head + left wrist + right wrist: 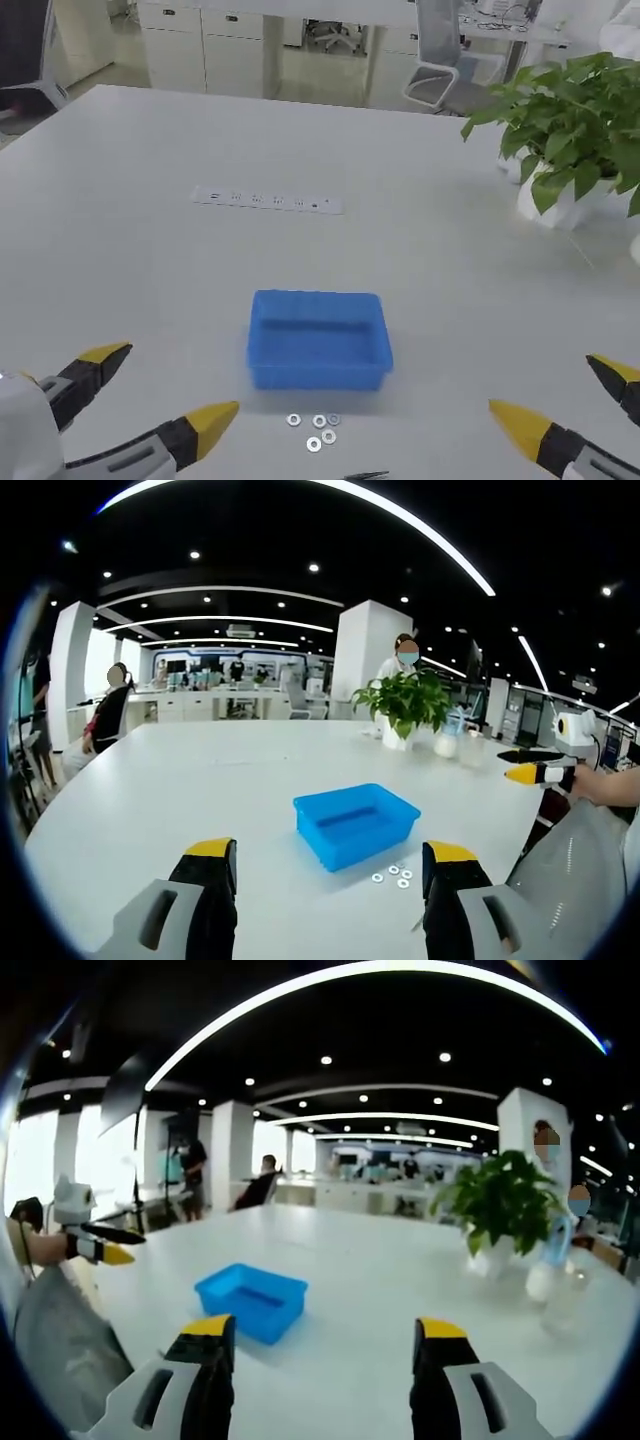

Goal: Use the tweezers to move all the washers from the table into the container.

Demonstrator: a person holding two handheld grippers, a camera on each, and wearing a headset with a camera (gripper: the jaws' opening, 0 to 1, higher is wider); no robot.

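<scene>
Looks forward and down from the headset, high over the near edge of the worktop (pixel 120 200), with the container (pixel 318 340) mid-frame and the washers (pixel 315 430) close below it. Rides low on the left claw (pixel 330 850), facing across the worktop toward the plant (pixel 405 702), container near ahead, right claw (pixel 506 764) at the right edge. Rides equally low on the right claw, aimed from the opposite side, container ahead-left. Shares container, worktop and plant across all three.

An open-plan office: long white desks (pixel 200 705), swivel chair (pixel 440 60), potted plant (pixel 570 120), ceiling downlights.
</scene>
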